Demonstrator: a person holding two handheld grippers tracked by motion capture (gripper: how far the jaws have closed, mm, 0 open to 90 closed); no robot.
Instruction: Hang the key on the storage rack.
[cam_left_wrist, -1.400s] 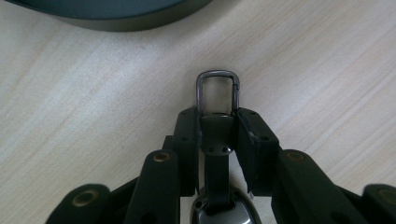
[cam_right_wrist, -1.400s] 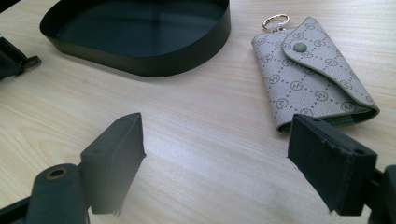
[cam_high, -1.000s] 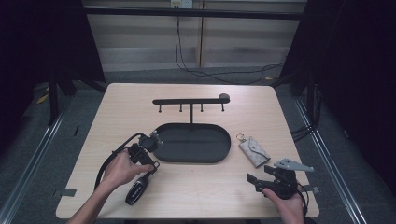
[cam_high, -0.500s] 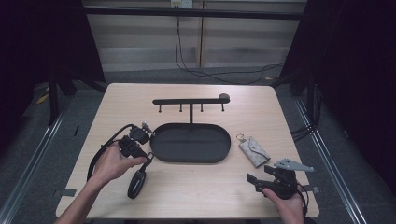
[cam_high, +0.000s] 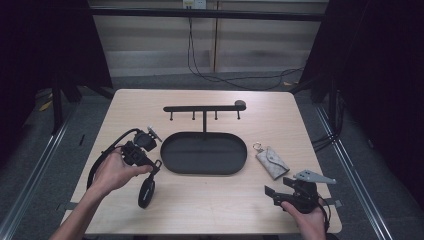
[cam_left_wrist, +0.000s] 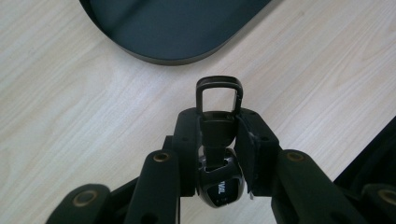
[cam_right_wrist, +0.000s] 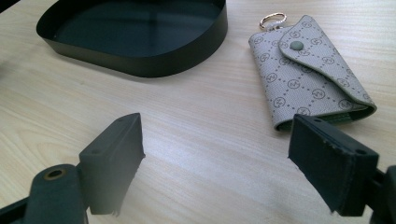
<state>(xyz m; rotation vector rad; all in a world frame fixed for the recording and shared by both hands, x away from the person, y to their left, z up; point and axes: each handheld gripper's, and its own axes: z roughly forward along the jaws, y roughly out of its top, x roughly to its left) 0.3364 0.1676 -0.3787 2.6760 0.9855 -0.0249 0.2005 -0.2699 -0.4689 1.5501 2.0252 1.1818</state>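
The left gripper (cam_left_wrist: 219, 140) has its fingers clamped on a black plastic car key with a metal loop (cam_left_wrist: 218, 122), near the black oval metal tray (cam_left_wrist: 173, 28) ahead and not yet put away, while the right gripper (cam_right_wrist: 233, 161) waits with fingers apart.

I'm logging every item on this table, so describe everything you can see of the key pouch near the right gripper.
The key pouch is a small flat case of beige-grey, leather-looking material printed with a repeating monogram and dot pattern. Its pointed flap is closed with a round grey snap, and a metal ring sticks out at one end. It lies flat on the wooden table, to the right of the black oval tray and apart from it. The open right gripper sits near it without touching.
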